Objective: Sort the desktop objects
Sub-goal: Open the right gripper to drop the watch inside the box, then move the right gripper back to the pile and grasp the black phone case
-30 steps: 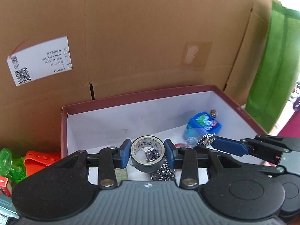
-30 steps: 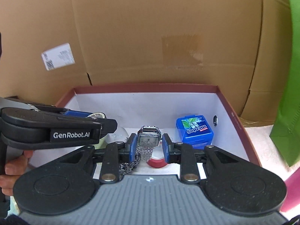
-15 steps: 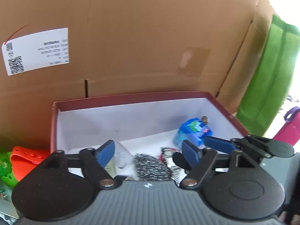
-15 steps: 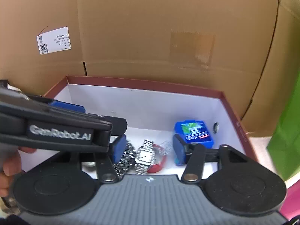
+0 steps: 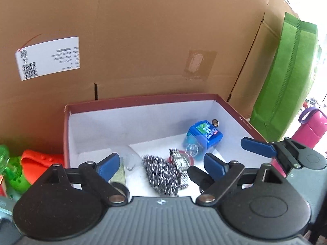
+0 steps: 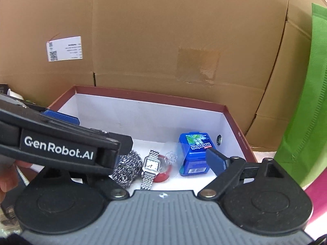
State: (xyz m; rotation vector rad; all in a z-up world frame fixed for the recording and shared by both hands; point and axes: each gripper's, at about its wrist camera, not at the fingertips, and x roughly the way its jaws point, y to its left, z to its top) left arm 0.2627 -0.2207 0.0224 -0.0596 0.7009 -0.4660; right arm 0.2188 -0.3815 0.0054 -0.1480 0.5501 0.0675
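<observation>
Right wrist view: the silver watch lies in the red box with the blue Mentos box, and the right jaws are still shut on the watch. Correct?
Not quite. The right gripper is open; the watch lies free in the red box beside the Mentos box. The right wrist view shows it.

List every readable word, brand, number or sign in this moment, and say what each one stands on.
"GenRobot.AI": on the side of the left gripper, seen from the right wrist.
"mentos": on the blue box in the red-rimmed box, printed upside down.
White shipping label on the cardboard: text and codes too small to read.
Barcode on the blue box: digits unreadable.
</observation>
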